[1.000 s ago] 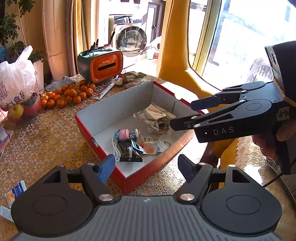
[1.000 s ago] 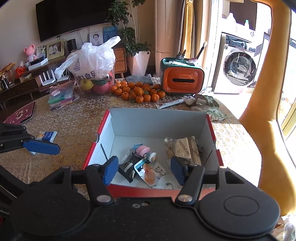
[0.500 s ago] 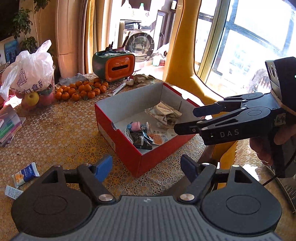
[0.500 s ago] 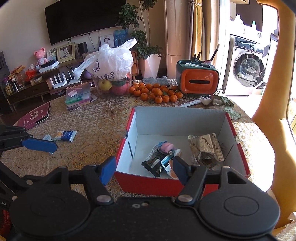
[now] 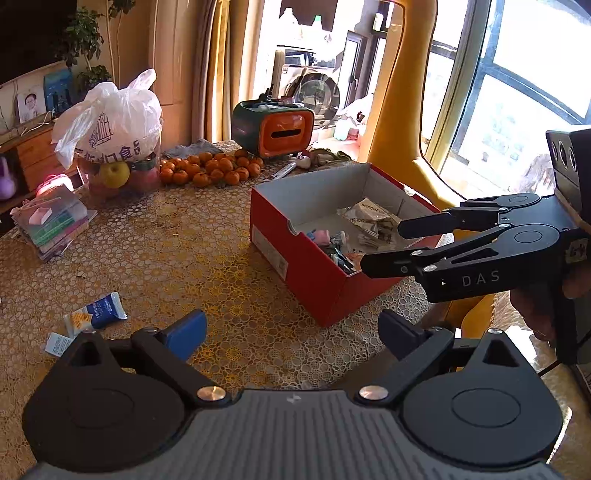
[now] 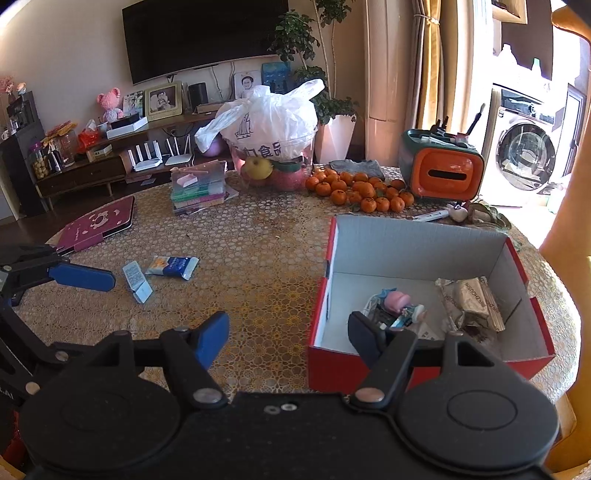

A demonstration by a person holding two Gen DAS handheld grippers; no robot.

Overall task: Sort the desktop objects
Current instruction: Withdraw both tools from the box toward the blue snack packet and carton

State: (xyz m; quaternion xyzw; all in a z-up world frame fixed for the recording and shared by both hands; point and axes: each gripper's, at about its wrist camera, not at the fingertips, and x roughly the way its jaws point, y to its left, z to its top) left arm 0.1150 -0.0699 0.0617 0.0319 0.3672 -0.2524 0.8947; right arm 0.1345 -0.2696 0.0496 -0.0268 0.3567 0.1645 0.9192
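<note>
Clutter rings the open red cardboard box with the grey inside (image 6: 421, 243), which sits on the round bench under a gold lace-pattern cloth (image 6: 258, 236) and holds a crumpled silvery snack wrapper (image 6: 471, 301), a small pink-capped figure (image 6: 397, 301) and some dark packets. Left of the box, well apart from it, a blue-and-white snack packet (image 6: 173, 266) lies flat on the cloth, and just beside that a small pale-blue sachet (image 6: 136, 281). The left hand-held gripper (image 5: 291, 332) hovers above the bare cloth with its blue-padded fingers spread wide and nothing between them; in the right wrist view one of its blue pads (image 6: 83, 277) points toward the sachet without touching it. The right hand-held gripper (image 6: 288, 332) is likewise released and empty, one finger over the cloth and the other over the box's near-left corner. At the bench's far side stand a pile of small oranges (image 6: 360, 190), an orange-and-green tissue box holding brushes (image 6: 441, 170), a white plastic bag over a clear bowl of fruit (image 6: 269, 129), a stack of coloured booklets (image 6: 199, 188) and a maroon case (image 6: 98, 227). Beyond are a wall-mounted television (image 6: 205, 35), a low wooden cabinet with framed photos (image 6: 85, 175), a potted plant (image 6: 314, 62), a washing machine (image 6: 528, 147) and a yellow chair back (image 5: 402, 122) against bright windows.
</note>
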